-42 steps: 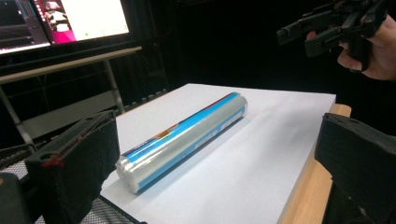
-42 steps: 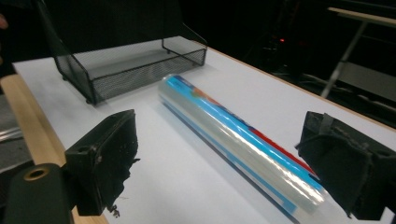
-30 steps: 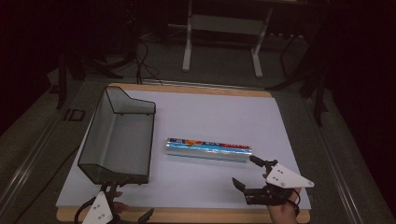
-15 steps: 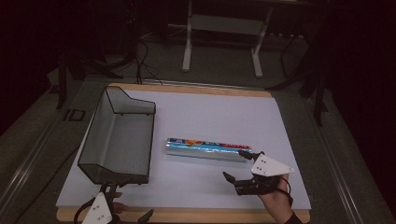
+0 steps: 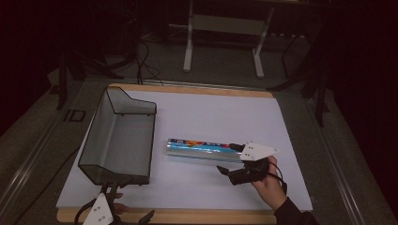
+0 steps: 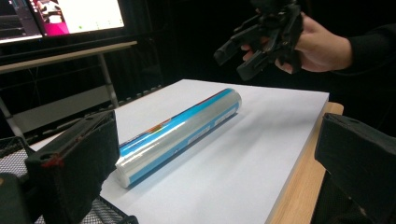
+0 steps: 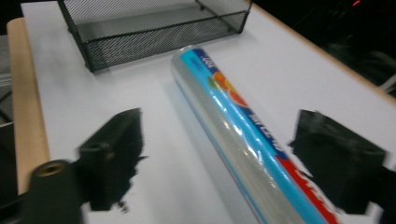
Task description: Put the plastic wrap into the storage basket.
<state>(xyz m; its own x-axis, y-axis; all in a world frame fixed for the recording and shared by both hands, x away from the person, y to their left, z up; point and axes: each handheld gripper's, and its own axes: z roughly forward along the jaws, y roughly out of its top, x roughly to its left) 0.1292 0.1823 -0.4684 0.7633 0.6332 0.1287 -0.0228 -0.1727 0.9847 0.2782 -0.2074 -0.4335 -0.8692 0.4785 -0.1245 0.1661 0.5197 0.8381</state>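
A roll of wrap [image 5: 202,149] with a blue, silver and red label lies lengthwise across the middle of the white sheet [image 5: 216,112]. A hand holds my right gripper [image 5: 227,158] open, just above the roll's right end. In the right gripper view the roll [image 7: 233,121] runs between the two wide-apart jaws of my right gripper [image 7: 224,154] without touching them. My left gripper [image 5: 129,204] rests open at the board's near left edge with nothing in it. Its own view looks along the roll [image 6: 180,130] toward the right gripper [image 6: 243,51] held in the air.
A black wire mesh basket [image 5: 152,140] stands empty on the left of the sheet, also seen as the basket [image 7: 154,35] beyond the roll. The wooden board's edge [image 5: 187,216] runs along the near side. A metal stand [image 5: 223,42] and cables lie on the floor behind.
My right gripper has moved left and away from the near edge, from beside the roll's right end to over it. The left gripper and the roll have stayed put.
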